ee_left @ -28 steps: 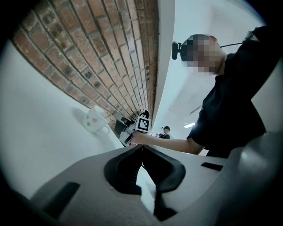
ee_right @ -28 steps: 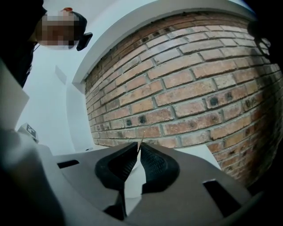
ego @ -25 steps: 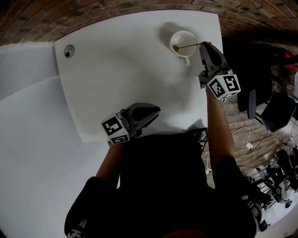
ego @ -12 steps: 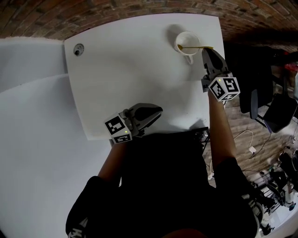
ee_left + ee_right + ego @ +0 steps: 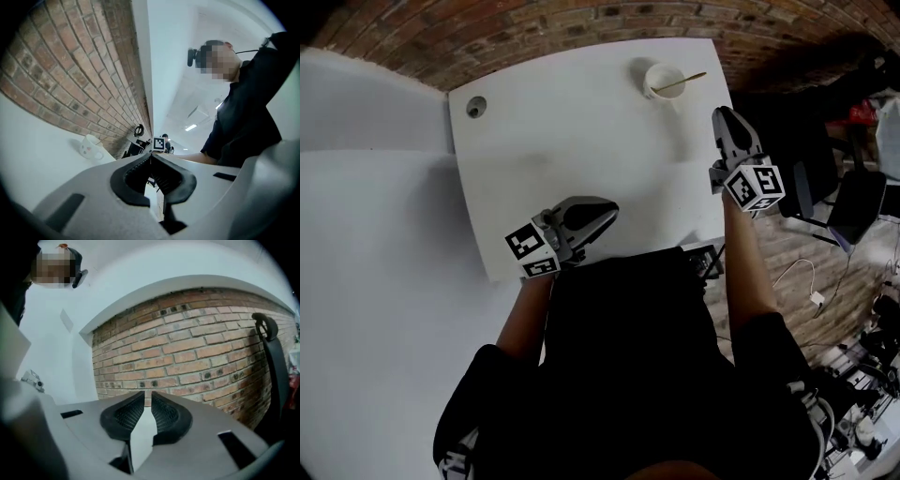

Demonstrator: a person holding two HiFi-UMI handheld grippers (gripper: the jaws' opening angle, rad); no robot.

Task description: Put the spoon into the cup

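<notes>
One spoon point(image 5: 684, 81) leans in cup point(image 5: 648, 84), handle rightward; right hand-held gripper point(image 5: 723, 112) slightly parted, empty

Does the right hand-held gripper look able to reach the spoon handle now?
Probably yes. The spoon rests in the cup, its handle pointing toward the right hand-held gripper, with nothing standing between them.

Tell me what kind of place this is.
Probably an office or lab workspace: white table against a brick wall, an office chair nearby, loose cables on the wood floor.
</notes>
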